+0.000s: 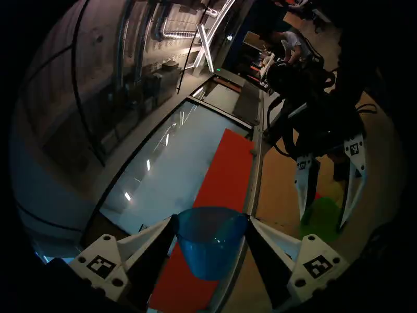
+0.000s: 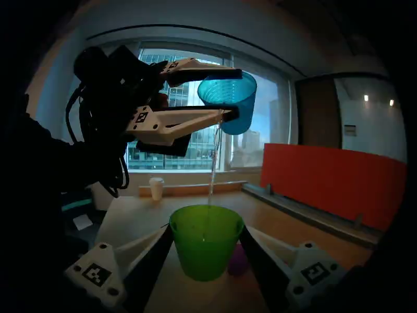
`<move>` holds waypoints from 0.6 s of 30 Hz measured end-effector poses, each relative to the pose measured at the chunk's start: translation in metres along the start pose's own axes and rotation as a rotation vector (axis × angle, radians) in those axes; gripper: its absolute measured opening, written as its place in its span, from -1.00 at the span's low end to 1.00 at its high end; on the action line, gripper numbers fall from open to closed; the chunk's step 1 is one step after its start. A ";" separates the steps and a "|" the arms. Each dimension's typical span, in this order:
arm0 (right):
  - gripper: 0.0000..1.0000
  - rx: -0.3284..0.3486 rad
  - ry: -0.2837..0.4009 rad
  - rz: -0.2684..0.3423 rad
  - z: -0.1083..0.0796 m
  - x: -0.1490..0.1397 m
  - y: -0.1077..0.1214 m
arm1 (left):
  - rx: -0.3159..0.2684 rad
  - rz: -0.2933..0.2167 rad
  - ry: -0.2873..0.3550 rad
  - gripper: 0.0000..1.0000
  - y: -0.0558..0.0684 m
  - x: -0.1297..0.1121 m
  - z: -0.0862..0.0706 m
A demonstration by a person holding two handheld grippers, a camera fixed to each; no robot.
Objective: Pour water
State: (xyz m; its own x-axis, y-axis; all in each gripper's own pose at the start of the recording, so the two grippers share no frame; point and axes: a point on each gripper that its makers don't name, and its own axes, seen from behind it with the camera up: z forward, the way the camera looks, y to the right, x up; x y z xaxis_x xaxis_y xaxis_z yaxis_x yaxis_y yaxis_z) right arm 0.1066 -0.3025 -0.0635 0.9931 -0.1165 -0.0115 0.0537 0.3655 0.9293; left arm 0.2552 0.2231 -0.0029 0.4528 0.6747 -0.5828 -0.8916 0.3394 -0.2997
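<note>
My left gripper point(image 1: 211, 229) is shut on a translucent blue cup point(image 1: 211, 245). In the right gripper view that left gripper point(image 2: 237, 93) holds the blue cup point(image 2: 229, 101) tilted high, and a thin stream of water point(image 2: 213, 161) falls from its rim into the green cup point(image 2: 207, 245). My right gripper point(image 2: 207, 232) is shut on the green cup, which stands upright just over the table point(image 2: 135, 219). From the left gripper view, the right gripper point(image 1: 323, 219) hangs below and to the right with the green cup point(image 1: 320, 216) between its fingers.
A red partition panel point(image 2: 333, 177) runs along the table's right side, also seen as the red panel point(image 1: 224, 182). A white paper cup point(image 2: 156, 188) stands at the far edge by the window. A small purple object point(image 2: 238, 261) lies behind the green cup.
</note>
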 end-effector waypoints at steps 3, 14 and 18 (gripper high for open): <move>0.81 -0.001 0.001 0.000 0.000 0.000 0.000 | 0.001 0.009 0.000 0.79 0.000 0.001 0.000; 0.81 -0.001 0.005 -0.001 0.000 0.001 -0.001 | 0.002 0.034 0.000 0.79 -0.002 0.005 0.000; 0.81 -0.001 0.006 -0.002 0.000 0.001 -0.001 | 0.003 0.040 0.000 0.79 -0.003 0.005 0.000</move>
State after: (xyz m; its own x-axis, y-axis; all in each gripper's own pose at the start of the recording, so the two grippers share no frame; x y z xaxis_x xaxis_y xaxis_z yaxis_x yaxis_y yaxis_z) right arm 0.1071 -0.3030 -0.0642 0.9936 -0.1118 -0.0156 0.0558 0.3657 0.9291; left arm 0.2603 0.2253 -0.0052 0.4164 0.6878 -0.5946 -0.9092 0.3139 -0.2736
